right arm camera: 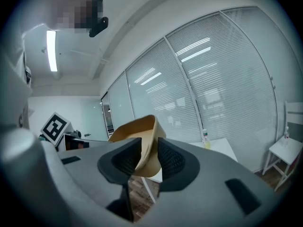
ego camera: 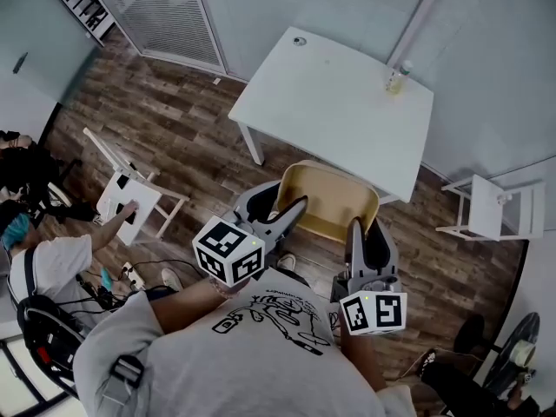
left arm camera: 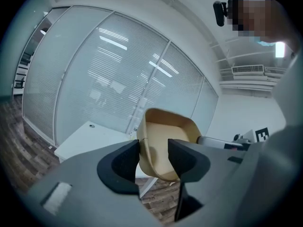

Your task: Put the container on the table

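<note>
A dark wood-plank floor (ego camera: pixel 174 120) fills most of the head view, bounded at the far side by a glass partition wall with white slatted blinds (left arm camera: pixel 109 93). On the floor stands a white rectangular counter (ego camera: pixel 330 102) (left arm camera: pixel 90 136), its top bare apart from one item near the far right corner. To the right of the counter, near the wall, is a white slat-backed chair (ego camera: pixel 486 207) (right arm camera: pixel 284 150), and another white chair (ego camera: pixel 130 198) stands well apart on the left. Just short of the counter's near edge, a tan, round-cornered plastic container (ego camera: pixel 330 198) (left arm camera: pixel 165 131) (right arm camera: pixel 137 131) hangs in the air above the floor, open side up and tilted, not touching the counter. It is carried from both sides. The left hand-held gripper (ego camera: pixel 282 207) (left arm camera: pixel 154 148) has its jaws closed to a narrow gap on the container's left wall, one jaw inside and one outside. The right hand-held gripper (ego camera: pixel 369 233) (right arm camera: pixel 149 150) pinches the opposite wall in the same way, its ribbed pads pressed against the tan plastic. Smallest is a clear bottle with yellowish liquid (ego camera: pixel 398 78) (right arm camera: pixel 205 138), upright on the counter's far right corner.
</note>
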A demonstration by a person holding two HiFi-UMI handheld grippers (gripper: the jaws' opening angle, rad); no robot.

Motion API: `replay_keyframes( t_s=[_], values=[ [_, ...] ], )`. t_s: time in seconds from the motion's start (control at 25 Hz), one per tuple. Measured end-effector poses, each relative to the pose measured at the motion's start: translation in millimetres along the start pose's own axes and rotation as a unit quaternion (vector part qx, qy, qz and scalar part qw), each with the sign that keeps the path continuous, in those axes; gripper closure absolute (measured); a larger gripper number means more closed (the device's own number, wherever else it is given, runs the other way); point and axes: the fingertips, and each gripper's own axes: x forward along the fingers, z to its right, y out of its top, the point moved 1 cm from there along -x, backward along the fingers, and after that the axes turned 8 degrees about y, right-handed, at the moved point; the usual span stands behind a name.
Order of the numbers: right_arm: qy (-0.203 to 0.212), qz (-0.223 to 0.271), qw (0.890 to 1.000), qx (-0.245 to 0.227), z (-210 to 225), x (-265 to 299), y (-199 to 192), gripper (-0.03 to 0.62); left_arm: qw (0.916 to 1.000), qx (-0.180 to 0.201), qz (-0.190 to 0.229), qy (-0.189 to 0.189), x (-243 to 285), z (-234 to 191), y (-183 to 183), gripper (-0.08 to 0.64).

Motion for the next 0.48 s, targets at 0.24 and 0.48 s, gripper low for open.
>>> replay_keyframes(
  t_s=[0.24,0.48],
  values=[
    [0.003,-0.006,1.0,0.001,10,52,5,0.497,1.0,-0.004,0.003,0.002,27,-36,26,0.374],
    [0.006,-0.011,1.0,-0.002,8,123,11,0.497,0.9999,-0.008,0.005,0.003,53,-93,58,0.374]
  ],
)
